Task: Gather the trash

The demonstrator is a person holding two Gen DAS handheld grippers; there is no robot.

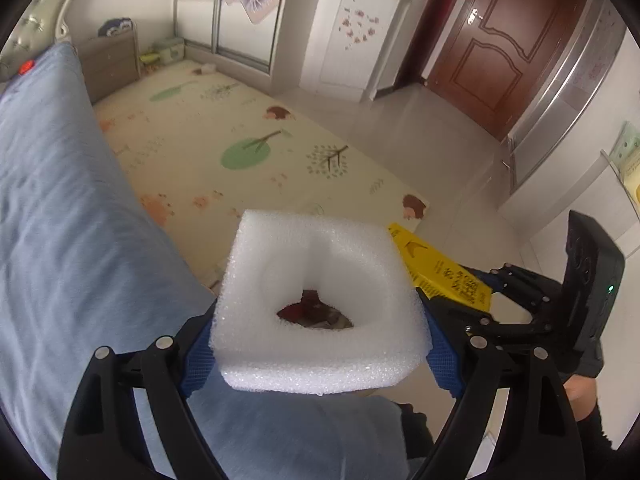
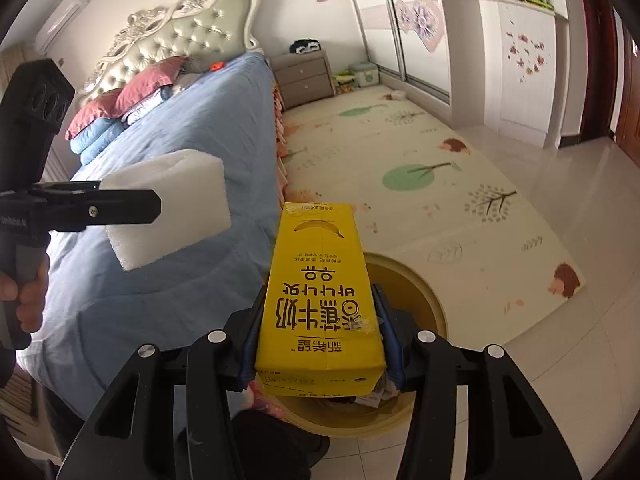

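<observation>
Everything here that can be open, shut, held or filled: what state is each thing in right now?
Foam block: clamped between the left gripper jaws, over the bed's edge.
Yellow carton: clamped in the right gripper, above the bin.
Bin: open-topped, some trash inside.
Brown door: shut.
Nightstand: drawers shut.

Left tool (image 1: 320,340) grips a white foam block (image 1: 320,304) between its blue pads (image 1: 442,354), jaws set wide. The block has a hole through its middle. Right tool (image 1: 496,300) sits just beside it, holding a yellow carton (image 1: 436,266). Blue bedcover (image 1: 68,216) lies to the left. A patterned play mat (image 1: 256,144) covers the floor beyond. Brown door (image 1: 508,40) stands closed.
</observation>
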